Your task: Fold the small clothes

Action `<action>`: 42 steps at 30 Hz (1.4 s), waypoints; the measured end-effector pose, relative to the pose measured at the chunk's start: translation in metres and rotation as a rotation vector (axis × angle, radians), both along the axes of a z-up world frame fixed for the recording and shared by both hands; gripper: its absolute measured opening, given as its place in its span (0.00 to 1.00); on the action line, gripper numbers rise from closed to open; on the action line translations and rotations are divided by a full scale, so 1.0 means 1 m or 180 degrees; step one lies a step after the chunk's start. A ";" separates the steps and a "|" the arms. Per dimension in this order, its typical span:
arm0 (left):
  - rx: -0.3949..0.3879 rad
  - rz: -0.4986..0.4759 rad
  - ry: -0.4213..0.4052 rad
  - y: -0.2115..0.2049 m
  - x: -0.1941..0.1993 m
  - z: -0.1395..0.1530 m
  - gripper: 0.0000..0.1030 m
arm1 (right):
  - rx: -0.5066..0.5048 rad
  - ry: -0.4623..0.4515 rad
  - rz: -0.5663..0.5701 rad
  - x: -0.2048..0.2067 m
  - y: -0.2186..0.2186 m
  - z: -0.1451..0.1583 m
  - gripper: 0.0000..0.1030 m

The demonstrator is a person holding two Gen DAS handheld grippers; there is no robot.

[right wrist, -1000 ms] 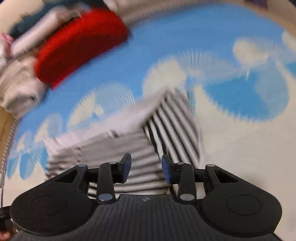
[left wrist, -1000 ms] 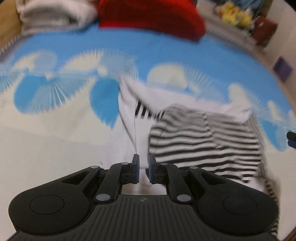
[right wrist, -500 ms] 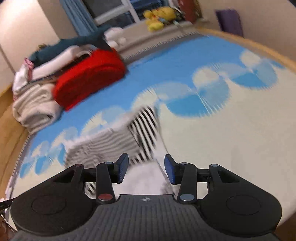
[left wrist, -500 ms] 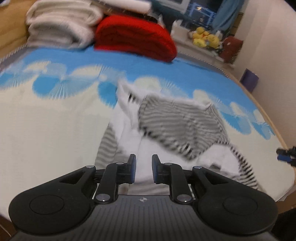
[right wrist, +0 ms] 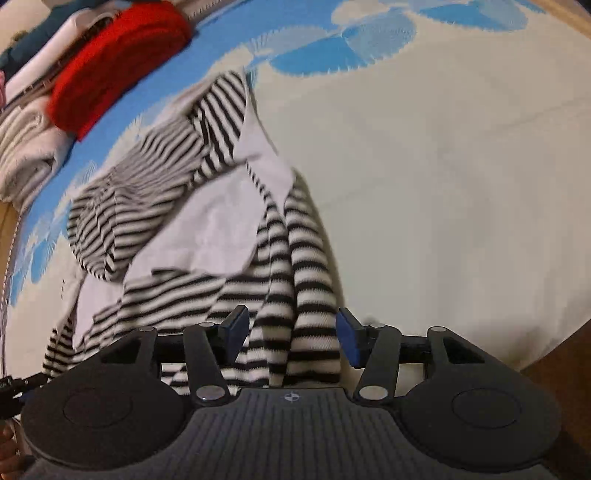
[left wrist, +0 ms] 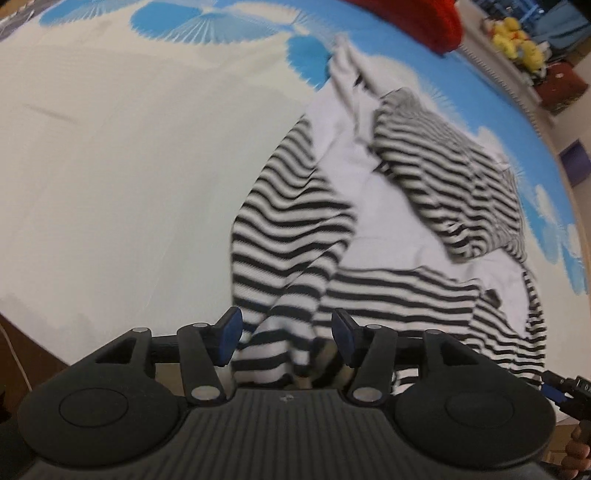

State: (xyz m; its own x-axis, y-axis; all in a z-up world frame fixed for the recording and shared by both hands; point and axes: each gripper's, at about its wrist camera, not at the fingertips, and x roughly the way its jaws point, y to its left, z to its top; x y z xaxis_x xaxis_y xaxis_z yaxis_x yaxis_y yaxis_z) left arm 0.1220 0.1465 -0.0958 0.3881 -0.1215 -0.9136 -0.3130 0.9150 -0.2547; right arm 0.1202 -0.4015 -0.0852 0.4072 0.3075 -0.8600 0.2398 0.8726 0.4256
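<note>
A black-and-white striped garment (left wrist: pixel 436 173) with white panels lies crumpled on the bed, stretched towards the near edge. My left gripper (left wrist: pixel 286 328) hangs over its near left end. Its jaws are opening, and a bunched striped fold (left wrist: pixel 280 350) lies between them with neither pad pressing on it. In the right wrist view the same garment (right wrist: pixel 147 206) runs down to my right gripper (right wrist: pixel 291 328). Those jaws are opening too, with a striped sleeve (right wrist: pixel 306 295) lying loose between the blue pads.
The bed cover (left wrist: pixel 110 166) is cream with blue fan shapes. A red folded blanket (right wrist: pixel 118 62) and white folded towels (right wrist: pixel 26 155) lie at the far side. Yellow plush toys (left wrist: pixel 517 33) sit beyond. The bed's near edge (right wrist: pixel 535 354) drops off beside my right gripper.
Both grippers came back towards the near edge of the bed and sank, drawing the garment out. Both pairs of jaws spread wider and let the cloth go.
</note>
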 end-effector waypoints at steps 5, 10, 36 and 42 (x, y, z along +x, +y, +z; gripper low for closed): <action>-0.0124 0.0102 0.0209 0.008 0.000 -0.013 0.57 | -0.0191 0.0291 0.0186 -0.003 0.017 -0.019 0.59; -0.0090 0.0129 0.0391 0.007 0.000 -0.027 0.57 | -0.0213 0.0414 0.0203 -0.005 0.021 -0.031 0.59; -0.0116 -0.0052 0.0240 0.001 -0.024 -0.021 0.32 | -0.0195 0.0484 0.0167 -0.021 0.020 -0.030 0.27; -0.0130 -0.0036 0.0262 0.000 -0.024 -0.021 0.36 | -0.0191 0.0489 0.0164 -0.021 0.020 -0.033 0.27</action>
State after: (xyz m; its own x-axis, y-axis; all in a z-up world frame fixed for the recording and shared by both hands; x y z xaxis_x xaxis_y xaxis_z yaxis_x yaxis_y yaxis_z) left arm 0.0982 0.1464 -0.1172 0.3104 -0.1632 -0.9365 -0.3243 0.9079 -0.2657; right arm 0.0987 -0.3813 -0.1179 0.2544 0.2708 -0.9284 0.2522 0.9082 0.3340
